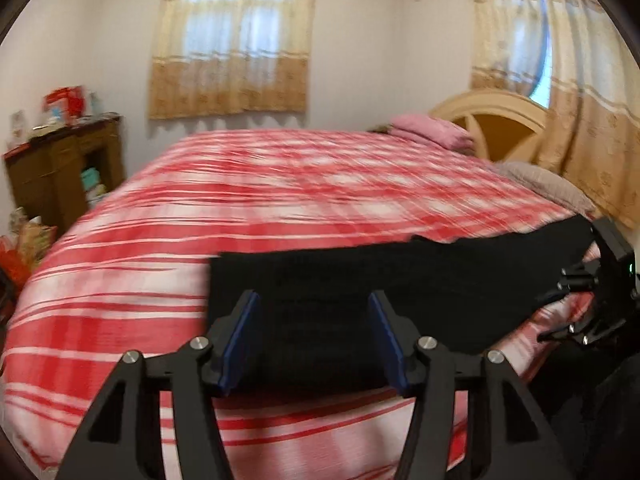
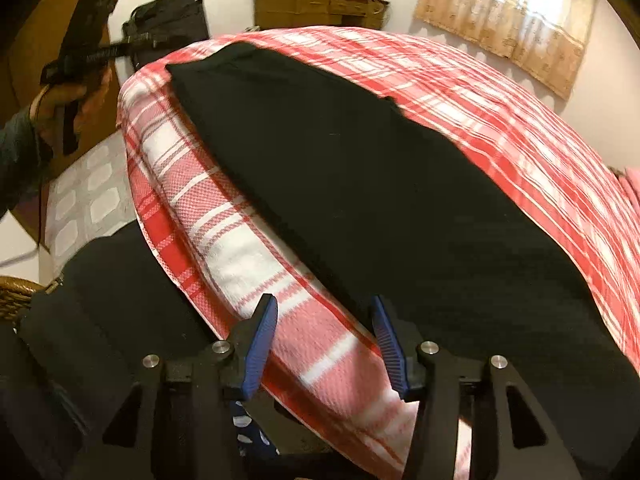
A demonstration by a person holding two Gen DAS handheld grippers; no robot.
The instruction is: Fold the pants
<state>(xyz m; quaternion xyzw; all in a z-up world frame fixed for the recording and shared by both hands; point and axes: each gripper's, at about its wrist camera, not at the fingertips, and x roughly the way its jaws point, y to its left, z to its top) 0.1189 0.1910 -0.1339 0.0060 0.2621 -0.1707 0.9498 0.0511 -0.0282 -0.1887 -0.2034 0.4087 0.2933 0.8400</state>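
Observation:
Black pants lie stretched along the near edge of a bed with a red and white plaid cover. In the left wrist view the pants run from my fingers toward the right. My left gripper is open and empty, its blue pads just above the pants' left end. My right gripper is open and empty, over the bed's edge beside the pants' near end. The right gripper's body shows in the left wrist view. The left gripper, held in a hand, shows in the right wrist view.
A wooden cabinet with clutter on top stands left of the bed. Pink pillows and a cream headboard are at the far right. Curtains hang on the walls. A black bag sits past the bed's corner. Tiled floor lies alongside.

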